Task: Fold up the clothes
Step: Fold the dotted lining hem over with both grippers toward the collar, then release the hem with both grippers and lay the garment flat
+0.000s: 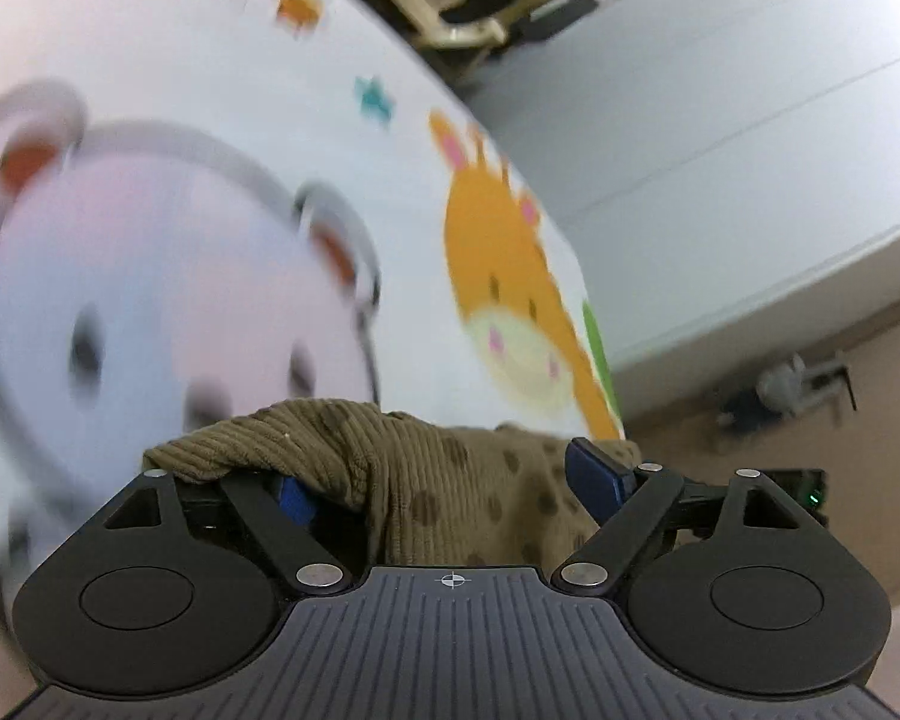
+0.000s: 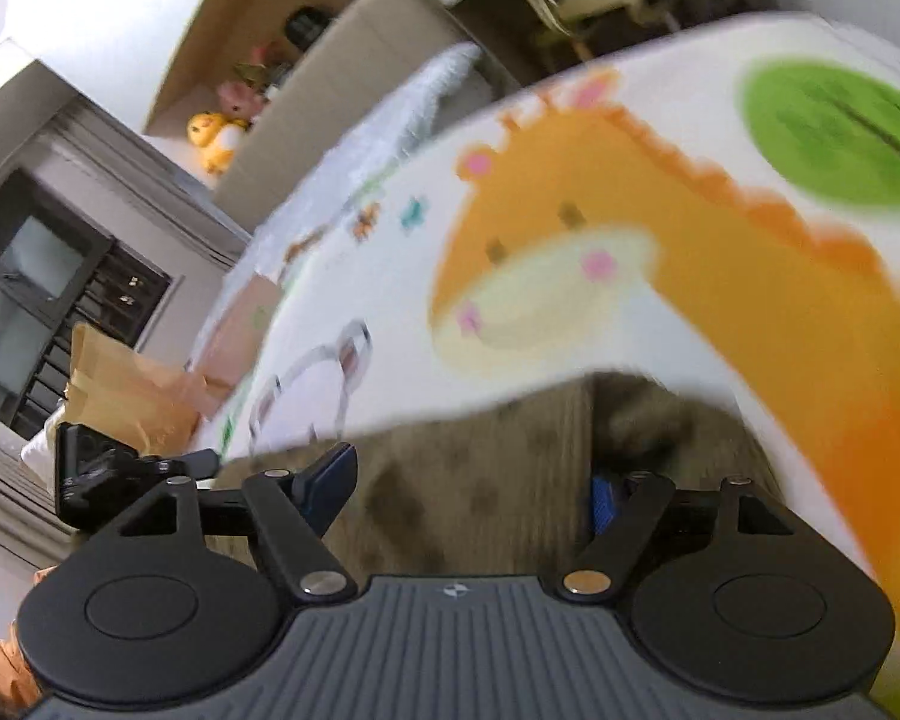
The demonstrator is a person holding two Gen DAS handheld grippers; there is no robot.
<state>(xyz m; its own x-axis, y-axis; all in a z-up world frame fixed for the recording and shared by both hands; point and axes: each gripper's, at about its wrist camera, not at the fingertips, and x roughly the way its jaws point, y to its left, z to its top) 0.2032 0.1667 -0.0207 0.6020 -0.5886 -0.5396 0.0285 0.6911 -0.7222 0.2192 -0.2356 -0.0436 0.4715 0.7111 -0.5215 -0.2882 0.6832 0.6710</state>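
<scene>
Both hand-held grippers stand spread over the work. In the left wrist view, the left gripper (image 1: 450, 480) has its jaws wide apart, and the olive corduroy garment (image 1: 390, 456) lies bunched between them, draped over the left-hand finger (image 1: 297, 501); no pad presses on it. In the right wrist view, the right gripper (image 2: 468, 486) is likewise spread, the same spotted garment lying between the fingers, unpinched. The garment rests on the animal-print mat (image 1: 210, 120), near the edge by the giraffe figure (image 2: 570, 276); both views are blurred.

Risk, as judged: cloth hooked over the left finger may drag when the gripper withdraws, undoing the fold. A bunched layer may also be caught doubled at the next pinch, giving a crooked fold.
</scene>
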